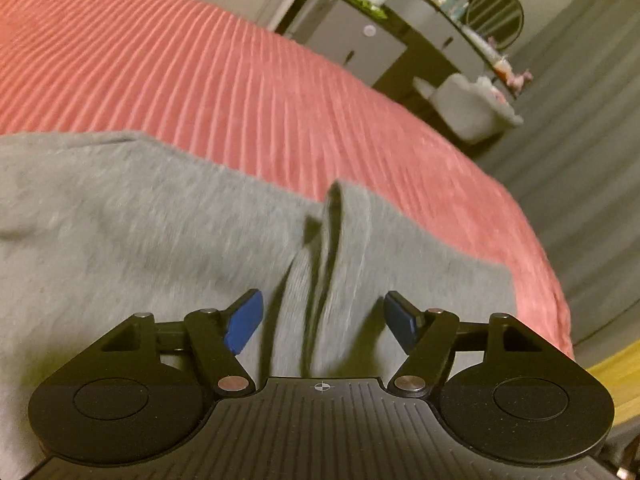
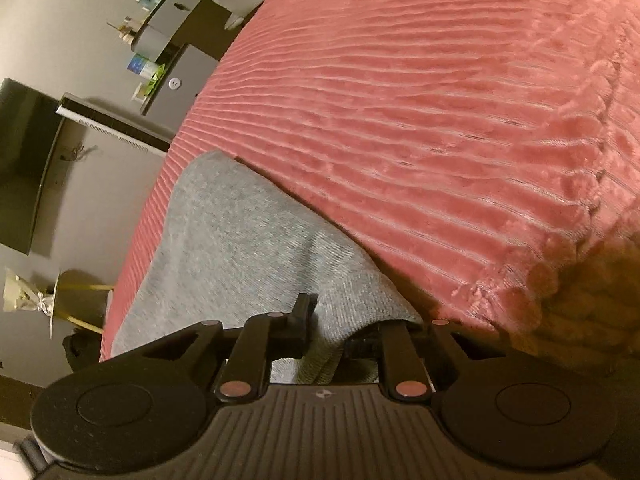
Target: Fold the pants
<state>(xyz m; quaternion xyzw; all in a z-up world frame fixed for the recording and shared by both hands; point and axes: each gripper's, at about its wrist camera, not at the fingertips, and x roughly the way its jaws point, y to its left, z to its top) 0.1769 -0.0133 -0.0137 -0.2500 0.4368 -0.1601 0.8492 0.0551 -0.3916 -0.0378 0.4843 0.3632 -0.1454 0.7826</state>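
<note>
Grey pants [image 1: 140, 220] flat on the pink bed [image 1: 200, 72]; left gripper [image 1: 324, 320] wide open astride a raised crease, right gripper [image 2: 344, 332] pinched on the edge — close left on the crease, lift both evenly.

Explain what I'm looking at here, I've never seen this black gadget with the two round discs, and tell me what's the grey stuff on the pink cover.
There is no robot. A person holds a two-finger gripper in each hand, and a fisheye camera on each looks forward along its fingers. That is why both pictures curve.

One picture is from the left gripper. Its blue-padded jaws stand open around a raised fold of the grey pants, which lie on a ribbed pink bedspread.

The other is from the right gripper. Its jaws have grey fabric of the pants between them, though whether they are fully shut is hard to tell. A dresser stands in the background.
</note>
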